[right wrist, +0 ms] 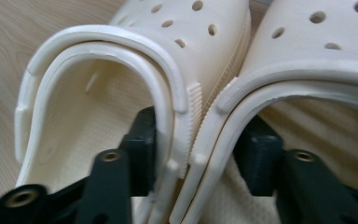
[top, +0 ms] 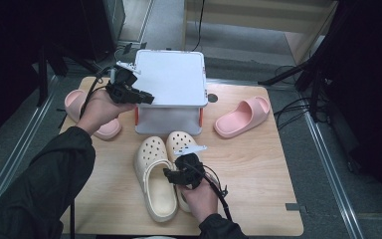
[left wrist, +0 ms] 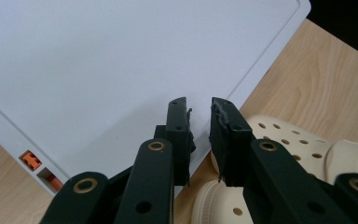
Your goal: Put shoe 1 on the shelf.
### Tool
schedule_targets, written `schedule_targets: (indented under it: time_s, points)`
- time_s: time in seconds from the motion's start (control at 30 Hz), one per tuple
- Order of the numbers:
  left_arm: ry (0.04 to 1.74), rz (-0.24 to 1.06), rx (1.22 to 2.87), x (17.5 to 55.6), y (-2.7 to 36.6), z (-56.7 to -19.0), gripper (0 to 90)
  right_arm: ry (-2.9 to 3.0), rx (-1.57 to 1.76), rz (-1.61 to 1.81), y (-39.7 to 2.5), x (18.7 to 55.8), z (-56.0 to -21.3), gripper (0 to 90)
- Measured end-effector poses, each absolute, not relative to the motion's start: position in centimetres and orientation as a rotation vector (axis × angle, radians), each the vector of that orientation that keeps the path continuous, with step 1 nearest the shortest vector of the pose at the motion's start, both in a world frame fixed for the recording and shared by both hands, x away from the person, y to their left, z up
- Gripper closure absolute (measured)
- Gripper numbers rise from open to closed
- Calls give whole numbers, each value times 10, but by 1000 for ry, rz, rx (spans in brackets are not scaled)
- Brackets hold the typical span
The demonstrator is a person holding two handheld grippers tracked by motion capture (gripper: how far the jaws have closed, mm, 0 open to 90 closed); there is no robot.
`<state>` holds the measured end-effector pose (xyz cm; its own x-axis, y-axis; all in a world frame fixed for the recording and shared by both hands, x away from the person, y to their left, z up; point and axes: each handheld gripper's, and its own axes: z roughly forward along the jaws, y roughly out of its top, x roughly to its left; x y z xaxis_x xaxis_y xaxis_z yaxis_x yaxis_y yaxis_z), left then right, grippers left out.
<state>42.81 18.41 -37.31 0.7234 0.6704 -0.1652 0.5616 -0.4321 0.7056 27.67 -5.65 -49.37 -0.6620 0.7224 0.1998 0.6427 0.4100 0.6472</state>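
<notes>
Tongs [right wrist: 193, 158] pinch both cream clogs' [right wrist: 205, 93] adjoining walls.

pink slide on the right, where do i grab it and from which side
Pinch the strap of the pink slide from above, one jaw slipped into the foot opening at its upper-right heel end. It lies flat, sole down and alone, and the arched strap is its only raised, thin part.

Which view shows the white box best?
The high view: the white box shows whole there, lid and front wall, behind the clogs. The left gripper view gives just its lid and an orange latch close up. The right gripper view looks at the clogs.
</notes>
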Motion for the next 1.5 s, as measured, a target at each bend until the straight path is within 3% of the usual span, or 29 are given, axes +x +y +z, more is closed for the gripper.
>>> schedule_targets:
  time_s: [0.13,0.37,0.7,1.0,1.5]
  points:
    - [938,162,2140,431,187,-374,773,2524,1248,1053,-62,279,-490,654]
    - [920,188,2209,432,179,-368,795,2498,1244,1094,-69,287,-477,661]
    - [930,166,2210,433,180,-368,805,2403,1230,1129,-66,335,-442,659]
    - [944,165,2214,434,179,-367,805,2371,1263,1054,-46,374,-450,659]
    - [973,142,2211,432,177,-366,812,2254,1361,1022,-26,401,-460,655]
